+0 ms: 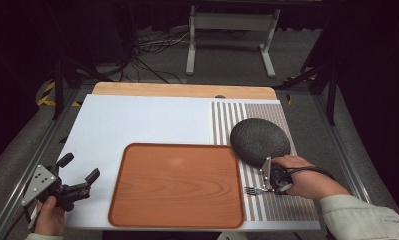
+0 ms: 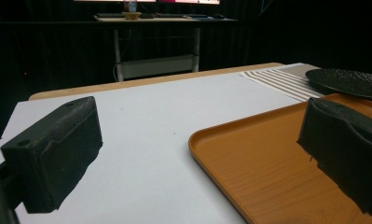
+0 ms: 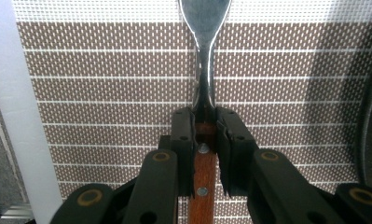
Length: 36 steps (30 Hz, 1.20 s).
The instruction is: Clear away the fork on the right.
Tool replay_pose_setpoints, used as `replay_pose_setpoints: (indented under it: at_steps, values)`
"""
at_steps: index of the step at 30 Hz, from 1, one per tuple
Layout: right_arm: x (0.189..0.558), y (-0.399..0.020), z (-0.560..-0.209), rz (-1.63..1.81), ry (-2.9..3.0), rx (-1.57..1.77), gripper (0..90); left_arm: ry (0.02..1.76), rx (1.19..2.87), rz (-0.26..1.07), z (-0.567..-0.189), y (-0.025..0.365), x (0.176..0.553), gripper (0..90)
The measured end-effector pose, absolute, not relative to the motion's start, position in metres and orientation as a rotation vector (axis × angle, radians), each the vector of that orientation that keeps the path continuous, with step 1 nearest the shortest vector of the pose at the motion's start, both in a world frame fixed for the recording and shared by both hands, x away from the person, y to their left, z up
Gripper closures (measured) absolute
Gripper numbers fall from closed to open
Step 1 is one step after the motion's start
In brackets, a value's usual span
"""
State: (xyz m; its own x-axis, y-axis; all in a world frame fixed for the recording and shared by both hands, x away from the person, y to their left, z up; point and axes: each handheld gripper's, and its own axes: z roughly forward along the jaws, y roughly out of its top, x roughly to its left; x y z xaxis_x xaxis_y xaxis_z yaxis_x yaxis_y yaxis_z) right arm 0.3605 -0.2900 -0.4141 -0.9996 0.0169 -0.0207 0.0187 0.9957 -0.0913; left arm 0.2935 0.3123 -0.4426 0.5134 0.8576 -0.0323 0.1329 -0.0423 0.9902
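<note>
The white table (image 1: pixel 137 120) carries an orange wooden tray (image 1: pixel 177 185), a striped placemat (image 1: pixel 282 205) and a dark round plate (image 1: pixel 259 140). The left gripper (image 1: pixel 79 175) hovers wide open and empty near the tray's left edge. The right gripper view alone reveals the wooden handle of the fork (image 3: pixel 205 102), clamped in the right gripper (image 3: pixel 205 126) above the placemat.

Orange woodgrain tray (image 1: pixel 177 220), striped mat (image 1: pixel 227 122) (brown-white), black plate (image 1: pixel 259 140).

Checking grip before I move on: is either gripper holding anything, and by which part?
The right gripper is shut on the fork, clamping its wooden handle near the metal neck. The left gripper is open and holds nothing.
</note>
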Motion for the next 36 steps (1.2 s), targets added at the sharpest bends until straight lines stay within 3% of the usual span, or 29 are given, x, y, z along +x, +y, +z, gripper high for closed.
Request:
replay_pose_setpoints:
  at_steps: [8, 36]
  values:
    - [0.359, -0.291, -0.411, -0.120, 3.107, 0.050, 78.5, 0.892, 1.516, 0.735, -0.443, 0.312, 0.294, 0.2]
    - [0.360, -0.270, -0.340, 0.099, 2.969, 0.096, 78.6, 0.891, 1.519, 0.731, -0.443, 0.312, 0.295, 0.2]
